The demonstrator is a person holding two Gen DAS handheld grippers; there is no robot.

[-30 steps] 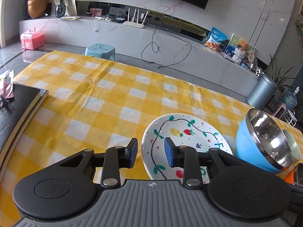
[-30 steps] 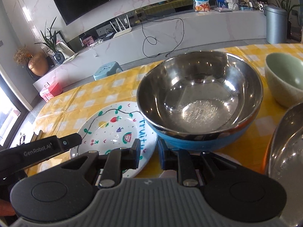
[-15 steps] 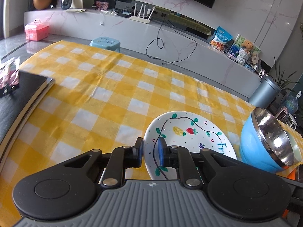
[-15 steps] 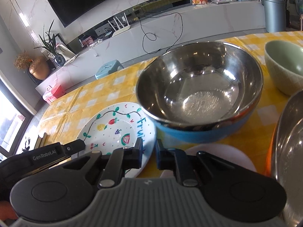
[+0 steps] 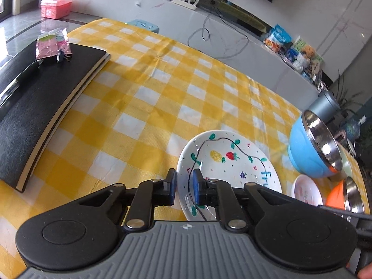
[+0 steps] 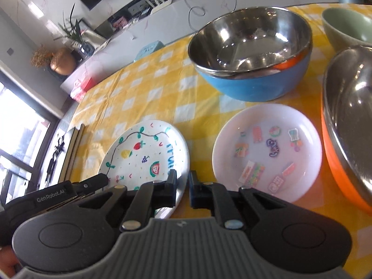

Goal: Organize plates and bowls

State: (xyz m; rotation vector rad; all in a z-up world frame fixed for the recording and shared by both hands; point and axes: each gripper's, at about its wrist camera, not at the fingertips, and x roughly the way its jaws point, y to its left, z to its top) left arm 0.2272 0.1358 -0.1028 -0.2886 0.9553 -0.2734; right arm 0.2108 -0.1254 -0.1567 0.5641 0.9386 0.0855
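Observation:
A white plate painted with fruit [image 5: 232,162] [image 6: 148,153] is tilted up off the yellow checked cloth. My left gripper [image 5: 183,187] is shut on its near left rim. My right gripper [image 6: 182,189] is shut and empty, just right of that plate's edge and left of a pale pink plate with stickers [image 6: 267,148] [image 5: 307,190]. A blue steel-lined bowl [image 6: 253,53] [image 5: 313,146] stands behind. An orange steel-lined bowl [image 6: 348,121] [image 5: 346,197] is at the right. A green bowl [image 6: 348,26] is at the far right.
A black notebook [image 5: 39,107] with a pen and a pink packet lies on the left of the table [image 5: 162,88]. The left gripper's body [image 6: 53,193] shows at the right wrist view's lower left. A marble TV bench runs behind the table.
My left gripper closed on the fruit plate's rim and lifted that side. My right gripper pulled back and up from the blue bowl, so the pink plate came into view.

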